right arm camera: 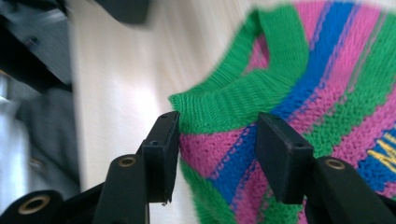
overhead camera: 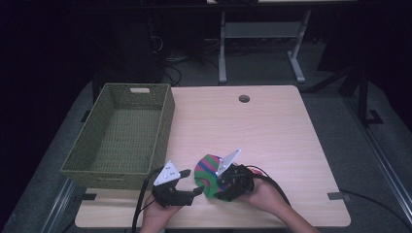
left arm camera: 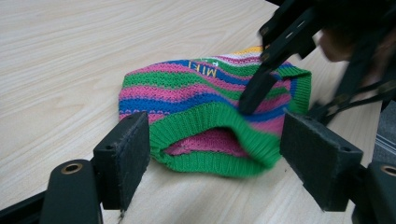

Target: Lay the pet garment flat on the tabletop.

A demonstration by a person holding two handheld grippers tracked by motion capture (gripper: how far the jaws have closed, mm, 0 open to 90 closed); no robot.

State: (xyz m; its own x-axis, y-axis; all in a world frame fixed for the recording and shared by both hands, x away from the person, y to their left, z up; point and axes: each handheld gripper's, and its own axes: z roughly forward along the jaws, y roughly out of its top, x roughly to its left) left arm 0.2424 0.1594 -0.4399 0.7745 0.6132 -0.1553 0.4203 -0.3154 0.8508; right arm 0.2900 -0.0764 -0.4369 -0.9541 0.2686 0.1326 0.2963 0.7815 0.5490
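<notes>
Right of the green basket point(overhead camera: 121, 133), a striped knit hat point(overhead camera: 208, 174) lies on the desk point(overhead camera: 272, 131). The left tongs point(overhead camera: 190, 182) gape wide by its rim. The right tongs point(right arm camera: 217, 149) sit open over it, holding nothing.

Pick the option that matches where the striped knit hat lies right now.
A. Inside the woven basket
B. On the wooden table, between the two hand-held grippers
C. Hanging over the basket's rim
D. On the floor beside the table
B: the high view shows the striped knit hat flat on the table, with the left hand-held gripper on one side and the right hand-held gripper on the other, apart from the basket.
</notes>
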